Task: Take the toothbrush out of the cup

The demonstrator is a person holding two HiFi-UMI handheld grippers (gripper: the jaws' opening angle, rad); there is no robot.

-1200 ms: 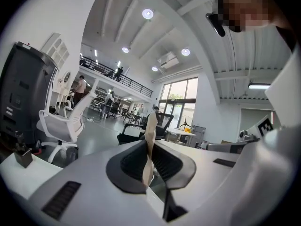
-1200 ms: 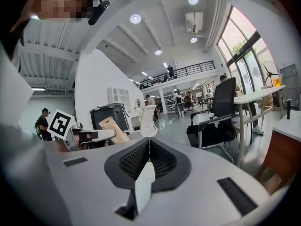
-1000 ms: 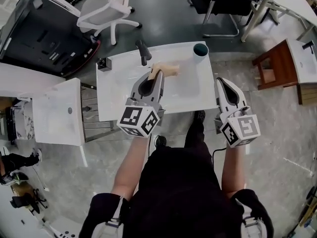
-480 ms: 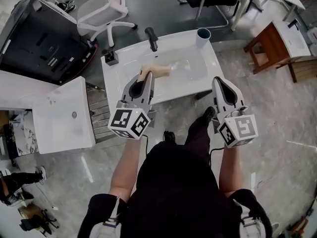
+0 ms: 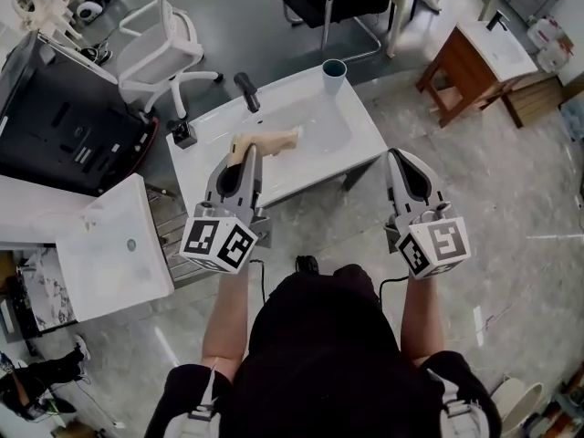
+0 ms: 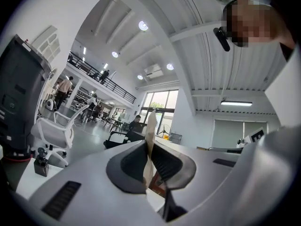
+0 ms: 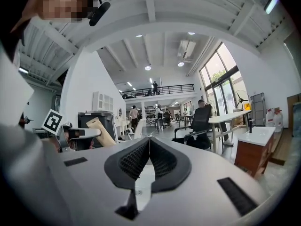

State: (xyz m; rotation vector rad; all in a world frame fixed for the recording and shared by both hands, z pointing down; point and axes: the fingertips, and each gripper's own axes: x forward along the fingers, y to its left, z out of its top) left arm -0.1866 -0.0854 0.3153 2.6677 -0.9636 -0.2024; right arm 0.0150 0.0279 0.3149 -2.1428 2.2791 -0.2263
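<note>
My left gripper [image 5: 242, 147] is shut on a pale wooden toothbrush [image 5: 274, 141], whose free end sticks out to the right over the white basin table [image 5: 283, 172]. In the left gripper view the toothbrush [image 6: 150, 135] shows as a thin pale strip pinched between the dark pads of the left gripper [image 6: 149, 145]. A cup [image 5: 334, 70] with a teal inside stands at the table's far right corner, nothing in it that I can see. My right gripper [image 5: 399, 157] hangs right of the table, shut and empty [image 7: 149, 140]; from there the toothbrush [image 7: 100, 132] appears at the left.
A dark faucet [image 5: 246, 89] and a small black object [image 5: 182, 133] sit at the table's far left. A white cabinet [image 5: 109, 245] and black machine [image 5: 64, 135] stand left, a white chair [image 5: 164, 48] behind, a wooden stand [image 5: 474, 62] at the right.
Both grippers have drawn back and up from the table, which now lies farther off in the head view. The left gripper keeps its hold on the toothbrush.
</note>
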